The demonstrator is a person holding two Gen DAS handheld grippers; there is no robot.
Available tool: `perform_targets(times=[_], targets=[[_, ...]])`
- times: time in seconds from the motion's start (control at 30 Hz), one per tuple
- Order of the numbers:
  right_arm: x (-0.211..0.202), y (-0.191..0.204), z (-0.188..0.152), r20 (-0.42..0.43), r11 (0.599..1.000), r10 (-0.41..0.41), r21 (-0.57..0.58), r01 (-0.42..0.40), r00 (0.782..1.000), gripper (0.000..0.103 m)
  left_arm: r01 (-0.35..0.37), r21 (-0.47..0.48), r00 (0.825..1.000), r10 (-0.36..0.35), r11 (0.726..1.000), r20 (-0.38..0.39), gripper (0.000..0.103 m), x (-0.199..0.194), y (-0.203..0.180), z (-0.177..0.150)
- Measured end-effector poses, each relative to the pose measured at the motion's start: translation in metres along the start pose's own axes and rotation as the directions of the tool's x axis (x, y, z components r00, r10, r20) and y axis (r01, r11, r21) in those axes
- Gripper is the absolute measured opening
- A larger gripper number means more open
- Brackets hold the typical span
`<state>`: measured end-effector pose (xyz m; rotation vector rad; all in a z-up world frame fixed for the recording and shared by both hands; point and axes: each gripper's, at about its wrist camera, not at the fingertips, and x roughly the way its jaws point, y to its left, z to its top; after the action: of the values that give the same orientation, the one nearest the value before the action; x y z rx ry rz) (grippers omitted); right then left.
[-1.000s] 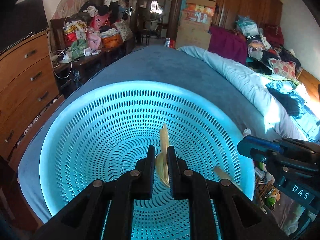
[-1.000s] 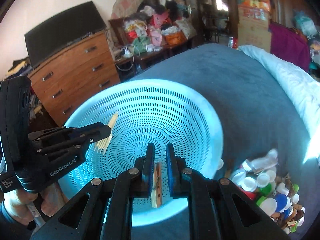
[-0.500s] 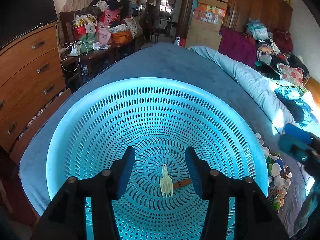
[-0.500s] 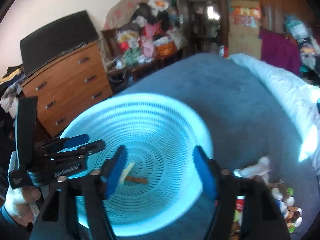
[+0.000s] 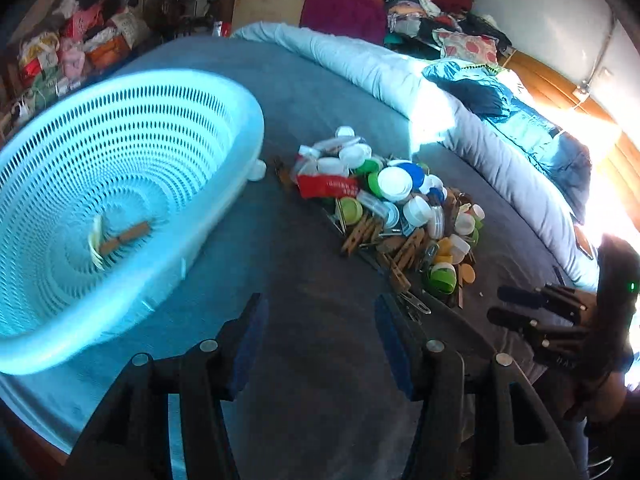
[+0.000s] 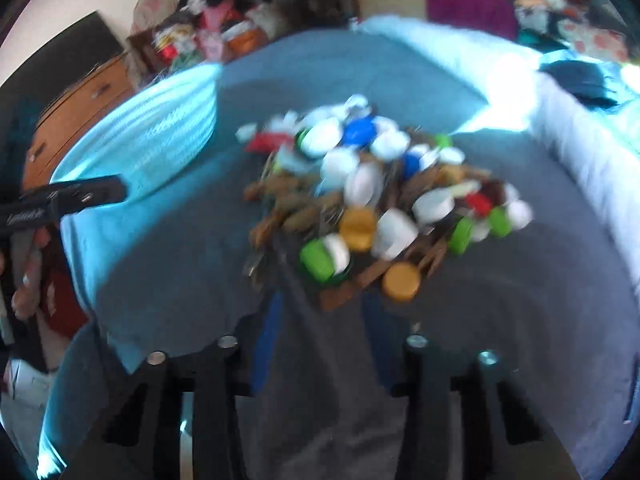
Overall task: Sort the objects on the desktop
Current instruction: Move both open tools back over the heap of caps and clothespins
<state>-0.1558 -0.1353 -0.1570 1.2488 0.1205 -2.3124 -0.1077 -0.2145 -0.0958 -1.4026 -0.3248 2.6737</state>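
The light-blue perforated basket (image 5: 248, 120) stands at the left of the bed, with a pale plastic fork (image 5: 96, 236) and a wooden clothespin (image 5: 126, 237) lying in its bottom. To its right lies a pile (image 5: 396, 200) of bottle caps, clothespins and small lids. My left gripper (image 5: 320, 332) hovers over bare blanket in front of the pile, its jaws opening with nothing between them. My right gripper (image 6: 322, 320) points at the blurred pile (image 6: 360, 200) from its near side, its jaws closing on nothing. It also shows at the right edge (image 5: 496, 303).
A rolled pale quilt (image 5: 400, 76) runs along the far right of the grey-blue blanket (image 5: 320, 260). A wooden dresser (image 6: 80, 104) and heaped bags stand beyond the basket (image 6: 160, 132). A hand (image 6: 28, 280) holds the left gripper (image 6: 116, 192).
Both grippers opened over the basket and dropped the fork and the clothespin into it. Both then swung right and down, from the basket to the pile.
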Motion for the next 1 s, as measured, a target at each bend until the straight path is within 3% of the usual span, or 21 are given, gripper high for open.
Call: perform_targets(times=[0.2, 0.43, 0.73, 0.87, 1.0], targets=[[0.024, -0.004, 0.005, 0.008, 0.998, 0.053, 0.021, -0.053, 0.999, 0.034, -0.005, -0.032, 1.000, 0.004, 0.999, -0.030, 0.058, 0.023, -0.012, 0.001], [0.047, -0.013, 0.022, -0.001, 0.999, 0.047, 0.018, -0.047, 0.999, 0.036, 0.006, -0.029, 0.999, -0.007, 1.000, -0.046, 0.058, 0.032, -0.018, 0.012], [0.044, -0.041, 0.026, 0.032, 0.964, 0.190, 0.182, -0.193, 0.981, 0.036, 0.021, -0.028, 0.998, -0.022, 0.999, -0.064, 0.058, 0.042, -0.024, 0.012], [0.052, -0.055, 0.022, 0.030, 0.946, 0.209, 0.248, -0.209, 0.978, 0.035, 0.035, -0.029, 0.997, -0.037, 0.999, -0.071, 0.058, 0.047, -0.029, 0.012], [0.056, -0.042, 0.021, -0.006, 0.964, 0.201, 0.178, -0.197, 0.980, 0.034, 0.039, -0.025, 0.996, -0.041, 0.999, -0.081, 0.058, 0.051, -0.033, 0.011]])
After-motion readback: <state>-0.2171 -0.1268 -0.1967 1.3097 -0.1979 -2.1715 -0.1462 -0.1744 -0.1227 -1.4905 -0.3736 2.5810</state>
